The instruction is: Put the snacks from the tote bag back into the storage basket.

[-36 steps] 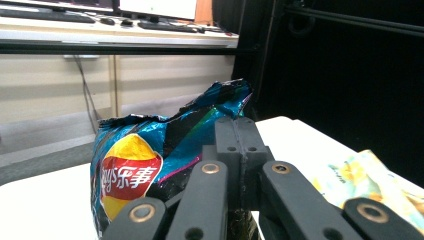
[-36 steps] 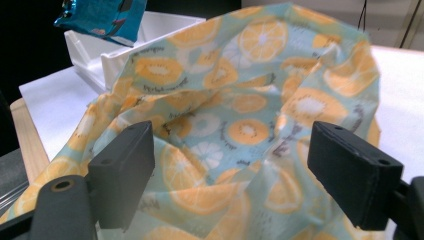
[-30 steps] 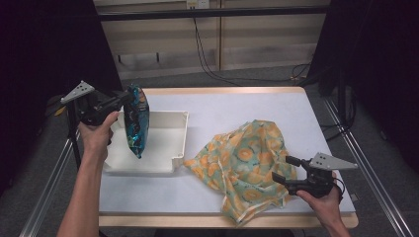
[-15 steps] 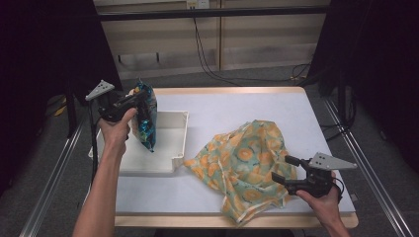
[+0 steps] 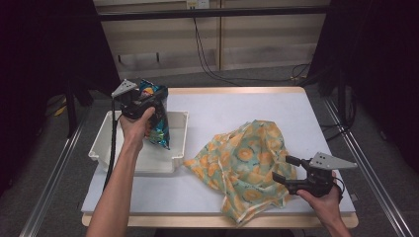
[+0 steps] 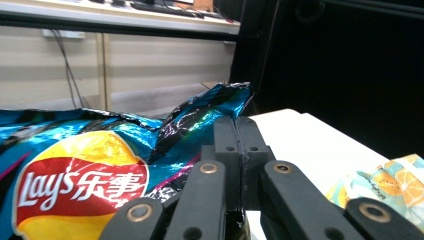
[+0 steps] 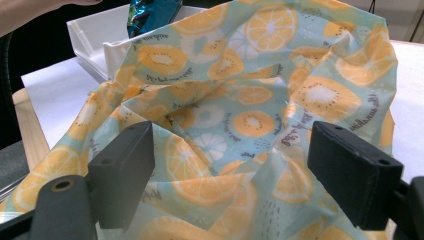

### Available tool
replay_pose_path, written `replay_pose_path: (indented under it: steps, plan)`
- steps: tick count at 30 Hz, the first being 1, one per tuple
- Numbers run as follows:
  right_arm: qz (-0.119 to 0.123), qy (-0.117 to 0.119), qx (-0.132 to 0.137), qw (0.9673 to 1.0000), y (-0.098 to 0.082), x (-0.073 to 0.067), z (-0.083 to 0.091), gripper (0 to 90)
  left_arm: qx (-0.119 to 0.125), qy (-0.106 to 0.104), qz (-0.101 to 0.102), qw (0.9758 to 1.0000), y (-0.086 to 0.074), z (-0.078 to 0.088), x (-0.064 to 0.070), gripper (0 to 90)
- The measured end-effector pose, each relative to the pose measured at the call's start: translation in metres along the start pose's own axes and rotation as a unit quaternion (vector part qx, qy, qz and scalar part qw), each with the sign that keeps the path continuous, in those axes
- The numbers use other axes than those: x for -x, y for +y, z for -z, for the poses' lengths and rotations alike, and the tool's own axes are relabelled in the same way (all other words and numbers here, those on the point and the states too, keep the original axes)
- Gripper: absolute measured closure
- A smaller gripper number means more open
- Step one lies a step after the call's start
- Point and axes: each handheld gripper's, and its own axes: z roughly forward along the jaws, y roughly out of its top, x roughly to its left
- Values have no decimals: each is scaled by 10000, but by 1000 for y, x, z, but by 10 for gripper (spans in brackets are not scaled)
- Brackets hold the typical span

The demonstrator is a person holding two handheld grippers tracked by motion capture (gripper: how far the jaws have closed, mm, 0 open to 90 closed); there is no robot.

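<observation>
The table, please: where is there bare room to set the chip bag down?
Bare white table lies behind the fruit-print cloth, right of the white tray; a strip runs along the near edge left of the cloth. The tray's floor looks free under the chip bag. It is crowded around the cloth and right gripper.

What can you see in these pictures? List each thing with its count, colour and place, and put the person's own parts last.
Chip bag: one, blue, held above the tray.
Tray: one, white, table's left side.
Cloth bag: one, teal with orange fruit print, table's right side.
Table: one, white top, wooden edge.
Left gripper: one, black, shut on the chip bag.
Right gripper: one, black, open at the cloth bag's edge.
</observation>
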Motion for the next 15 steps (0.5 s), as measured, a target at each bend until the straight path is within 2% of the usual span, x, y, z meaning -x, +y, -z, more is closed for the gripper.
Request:
replay_pose_path:
  steps: [2, 3, 5, 7, 8, 9, 11, 15]
  plan:
    - [-6, -6, -22, 10000, 0, 0, 0, 187, 17, -69, 55, 10000, -3, -6, 0, 898]
    - [-9, -8, -25, 10000, -1, 0, 0, 187, -5, -18, 32, 10000, -3, -8, 1, 898]
    - [-6, -8, -25, 10000, -1, 1, 0, 187, -30, -65, 10, 10000, -5, -13, 2, 898]
    - [-11, -15, -18, 10000, -1, 2, 0, 187, -155, -56, -72, 9998, -6, -16, 4, 894]
    - [-16, -17, -22, 10000, -1, 2, 0, 187, -152, -76, -39, 9998, -7, -18, 5, 891]
    - [-27, -18, -30, 10000, -1, 2, 1, 187, -254, -19, -83, 9996, -7, -19, 6, 889]
    - [-3, -16, -22, 10000, -1, 2, 0, 187, -280, -95, -123, 9995, -10, -23, 7, 878]
    - [4, -26, -35, 10000, -1, 1, 0, 187, -535, -37, -217, 9983, -13, -27, 10, 841]
